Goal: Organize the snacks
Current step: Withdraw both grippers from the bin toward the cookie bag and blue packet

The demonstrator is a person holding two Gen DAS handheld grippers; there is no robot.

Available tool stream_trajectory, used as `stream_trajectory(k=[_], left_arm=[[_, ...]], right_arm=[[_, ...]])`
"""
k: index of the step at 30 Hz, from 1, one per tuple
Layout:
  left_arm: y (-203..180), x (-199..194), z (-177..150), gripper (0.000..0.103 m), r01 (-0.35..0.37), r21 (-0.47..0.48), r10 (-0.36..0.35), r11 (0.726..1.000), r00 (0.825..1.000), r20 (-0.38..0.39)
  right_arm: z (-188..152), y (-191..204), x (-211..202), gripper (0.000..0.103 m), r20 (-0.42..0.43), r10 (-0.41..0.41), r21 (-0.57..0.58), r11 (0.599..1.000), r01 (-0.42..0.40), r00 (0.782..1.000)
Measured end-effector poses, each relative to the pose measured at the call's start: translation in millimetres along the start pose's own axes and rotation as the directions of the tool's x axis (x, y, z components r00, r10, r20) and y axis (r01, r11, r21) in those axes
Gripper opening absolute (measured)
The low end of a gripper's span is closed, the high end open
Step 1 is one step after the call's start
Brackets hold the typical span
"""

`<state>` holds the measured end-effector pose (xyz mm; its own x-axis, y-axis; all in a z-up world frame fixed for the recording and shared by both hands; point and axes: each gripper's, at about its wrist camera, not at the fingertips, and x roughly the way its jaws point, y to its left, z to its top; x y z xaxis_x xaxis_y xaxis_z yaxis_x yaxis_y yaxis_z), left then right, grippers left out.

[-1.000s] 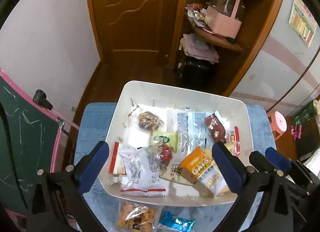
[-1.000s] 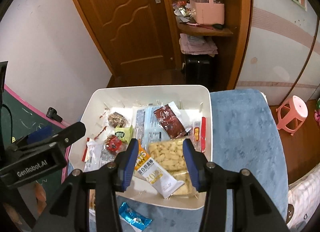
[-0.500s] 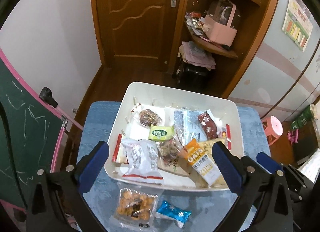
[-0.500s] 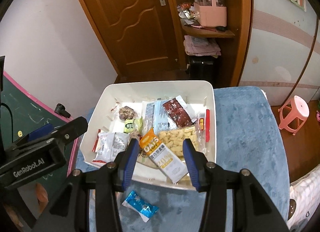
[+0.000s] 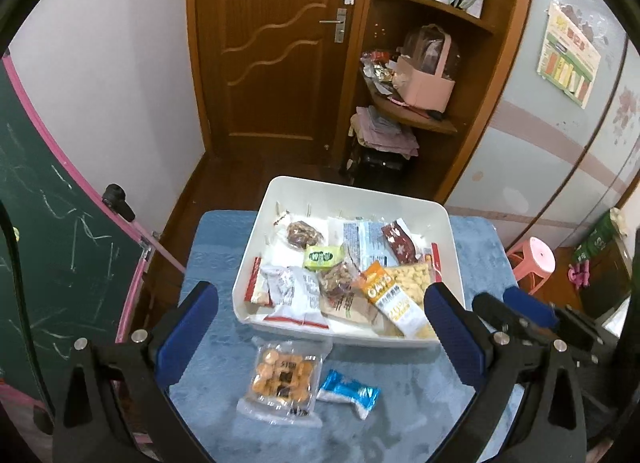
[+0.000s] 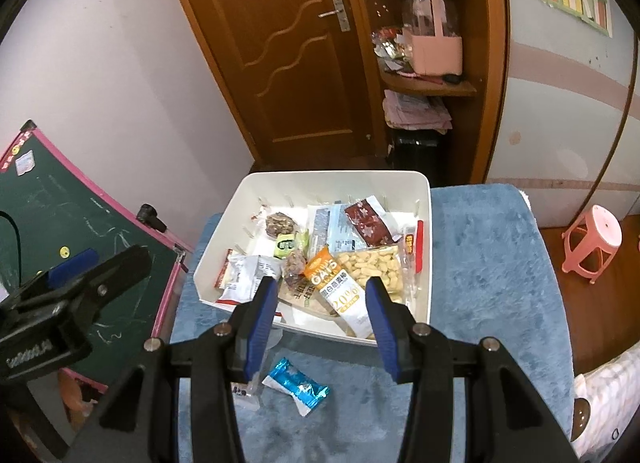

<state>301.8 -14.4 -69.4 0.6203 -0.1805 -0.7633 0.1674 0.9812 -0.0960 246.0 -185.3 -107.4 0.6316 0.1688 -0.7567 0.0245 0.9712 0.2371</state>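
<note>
The left gripper has its fingers spread wide and empty, with the clear cookie packet and the blue candy wrapper lying on the table between and just below them. The right gripper has its fingers set narrow, also empty, ahead of the blue wrapper and before the near rim of the white bin. The step in hand appears to be collecting the last loose snacks; the next move calls for lowering one set of fingers onto a packet.

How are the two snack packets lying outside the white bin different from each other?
The clear packet is see-through, showing round orange biscuits; the blue packet is shiny opaque foil with white ends. The clear packet is larger and squarer, the blue packet small and narrow. Both lie flat on the blue cloth, ungripped.
</note>
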Motion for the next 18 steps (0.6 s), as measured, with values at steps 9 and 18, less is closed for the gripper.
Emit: stream_trajectory(k=[9,18], left_arm=[[26,-33,-28,0.102,-0.057,-0.082,0.058,0.995,0.998,0.006],[33,-7,-73,0.102,-0.051,-0.031,0.048,0.998,0.993,-0.111]], right_arm=[[-16,16,-22,0.046,0.029,0.054,-0.088,0.995,-0.052,0.998],[-57,28,-7,0.046,-0.026,0.095,-0.201,0.975,-0.099,0.995]])
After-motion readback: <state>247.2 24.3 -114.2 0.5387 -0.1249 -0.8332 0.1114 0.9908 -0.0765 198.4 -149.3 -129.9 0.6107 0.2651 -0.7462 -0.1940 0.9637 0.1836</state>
